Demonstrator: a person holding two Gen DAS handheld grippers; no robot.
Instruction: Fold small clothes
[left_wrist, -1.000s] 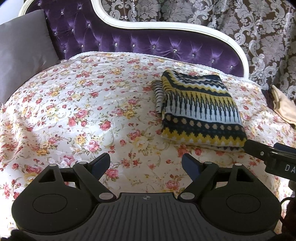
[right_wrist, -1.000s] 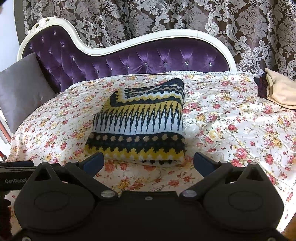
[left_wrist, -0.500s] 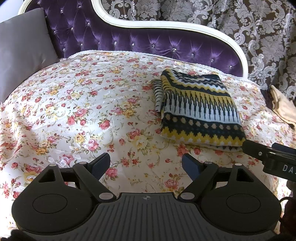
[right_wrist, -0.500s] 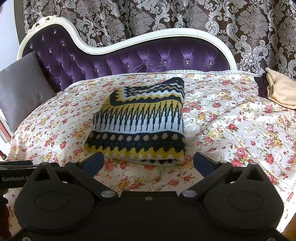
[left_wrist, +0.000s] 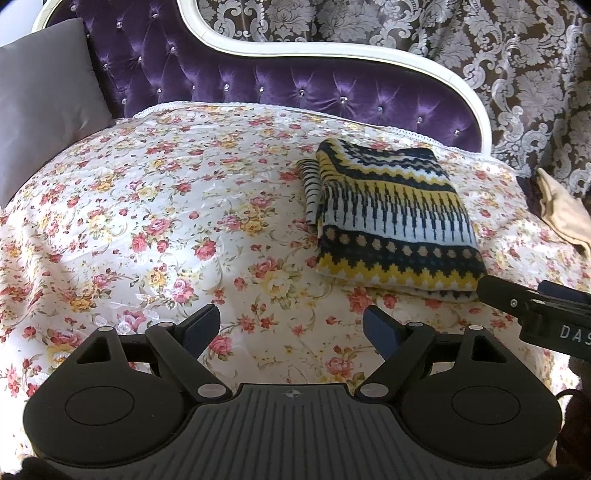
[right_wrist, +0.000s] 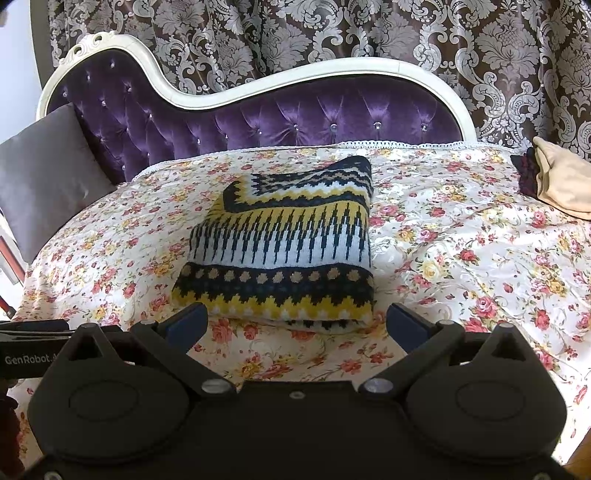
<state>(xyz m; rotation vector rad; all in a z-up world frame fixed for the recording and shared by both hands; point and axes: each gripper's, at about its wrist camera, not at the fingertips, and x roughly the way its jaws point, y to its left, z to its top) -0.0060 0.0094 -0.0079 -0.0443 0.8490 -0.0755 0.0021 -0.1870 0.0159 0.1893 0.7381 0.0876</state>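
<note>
above floral bedspread (left_wrist: 166, 206), both hand-held grippers level, spread wide, folded sweater (right_wrist: 284, 251) ahead

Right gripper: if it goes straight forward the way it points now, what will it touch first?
Most likely the folded sweater. The right gripper is open, and the sweater's near edge lies just ahead between its fingers, on the floral cover. Depth is unclear; a low path could meet the cover first.

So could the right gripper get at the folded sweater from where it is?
Probably yes: the right gripper is open, the folded sweater lies just ahead on the floral cover, and nothing lies between them.
</note>
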